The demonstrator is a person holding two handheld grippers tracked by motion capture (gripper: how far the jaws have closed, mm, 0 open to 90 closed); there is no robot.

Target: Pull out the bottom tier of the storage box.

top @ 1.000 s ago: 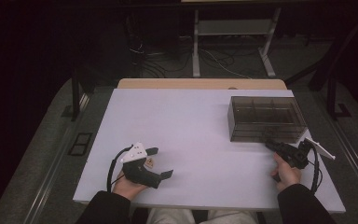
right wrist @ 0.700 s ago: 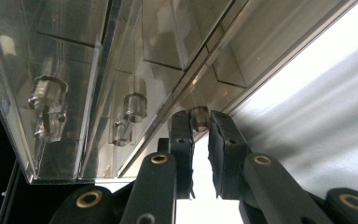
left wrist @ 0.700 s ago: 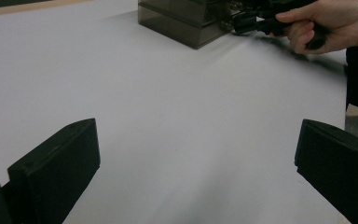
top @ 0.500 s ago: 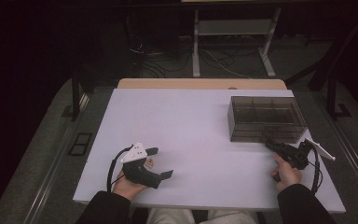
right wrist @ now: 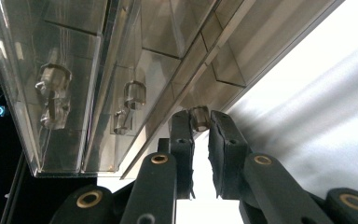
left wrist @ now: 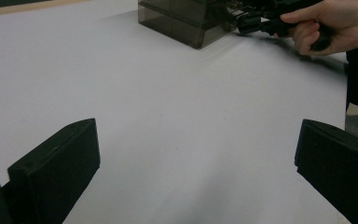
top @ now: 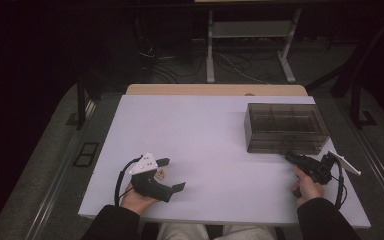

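Note:
A smoky see-through drawer box stands on the right side of the white table. My right gripper reaches its front low edge. In the right gripper view the right gripper is shut on a small clear drawer knob of the box; two more knobs sit to its left. My left gripper rests on the table at the near left, open, with nothing between its fingers. The left gripper view has the left gripper over bare tabletop, with the box and the other hand beyond.
Near the table's right edge, beside the right hand, lies a white strip. A wooden edge runs behind the table. Metal frame legs and cables stand on the dark floor beyond.

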